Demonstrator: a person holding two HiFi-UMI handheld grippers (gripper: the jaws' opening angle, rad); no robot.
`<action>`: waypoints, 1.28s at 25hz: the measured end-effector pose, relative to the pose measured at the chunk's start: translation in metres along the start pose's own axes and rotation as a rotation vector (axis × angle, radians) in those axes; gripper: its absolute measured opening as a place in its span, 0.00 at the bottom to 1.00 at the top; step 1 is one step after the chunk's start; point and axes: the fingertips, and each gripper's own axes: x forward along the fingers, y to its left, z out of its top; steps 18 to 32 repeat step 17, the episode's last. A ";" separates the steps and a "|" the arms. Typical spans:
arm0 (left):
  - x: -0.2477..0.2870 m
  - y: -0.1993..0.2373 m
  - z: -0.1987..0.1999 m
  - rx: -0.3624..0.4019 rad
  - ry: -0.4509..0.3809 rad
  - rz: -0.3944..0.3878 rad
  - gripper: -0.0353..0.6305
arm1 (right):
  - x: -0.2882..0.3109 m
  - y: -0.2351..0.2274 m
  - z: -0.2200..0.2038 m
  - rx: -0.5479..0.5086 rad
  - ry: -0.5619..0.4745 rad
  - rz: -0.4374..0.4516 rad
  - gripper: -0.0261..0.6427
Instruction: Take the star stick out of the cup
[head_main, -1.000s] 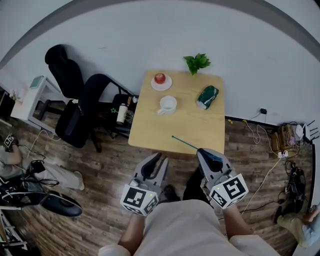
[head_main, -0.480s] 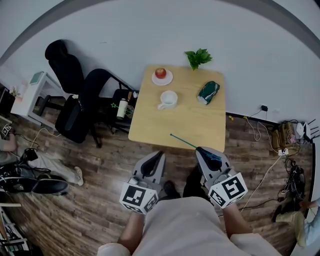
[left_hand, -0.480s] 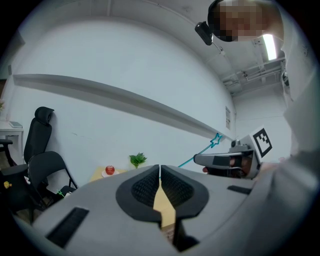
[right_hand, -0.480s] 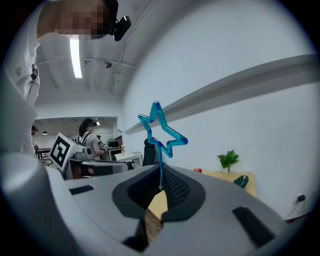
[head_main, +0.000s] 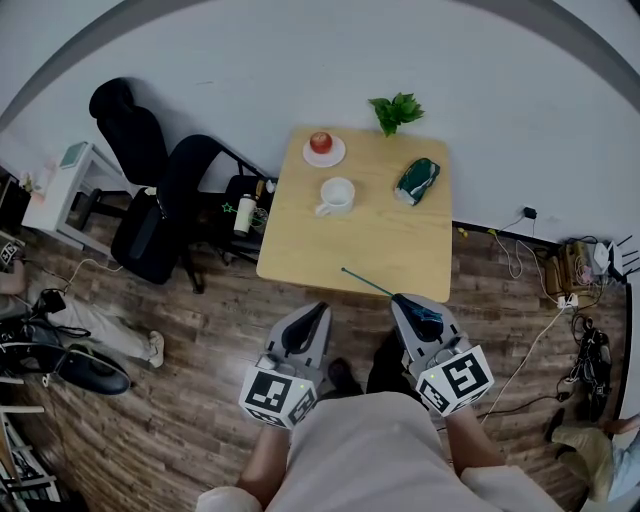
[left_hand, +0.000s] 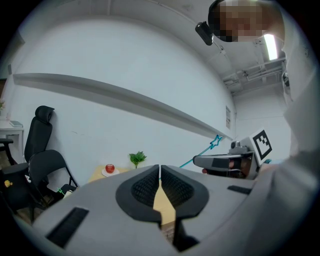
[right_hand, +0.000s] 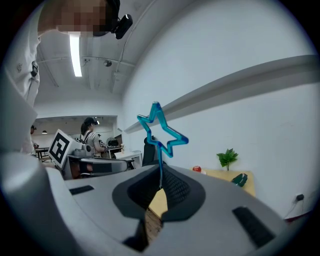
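My right gripper is shut on the blue star stick, which rises from between its jaws with the star outline at the top. In the head view the thin star stick slants over the near edge of the wooden table. The white cup stands in the middle of the table, well away from both grippers. My left gripper is shut with nothing in it, held over the floor short of the table. From the left gripper view the star stick shows at the right.
A red apple on a small plate, a green plant and a dark green pouch are at the table's far side. Black chairs and a bottle stand to the table's left. Cables lie on the floor at the right.
The view has shifted slightly, and the table sits a little farther off. Both grippers hold the same pose, the right one still shut on the stick.
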 end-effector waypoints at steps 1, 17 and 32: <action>0.001 -0.001 0.000 -0.001 0.001 -0.001 0.07 | 0.000 0.000 0.000 0.000 0.000 0.001 0.06; 0.006 -0.002 0.002 -0.004 0.010 -0.012 0.07 | 0.001 -0.002 0.004 -0.004 -0.001 0.004 0.06; 0.006 -0.002 0.002 -0.004 0.010 -0.012 0.07 | 0.001 -0.002 0.004 -0.004 -0.001 0.004 0.06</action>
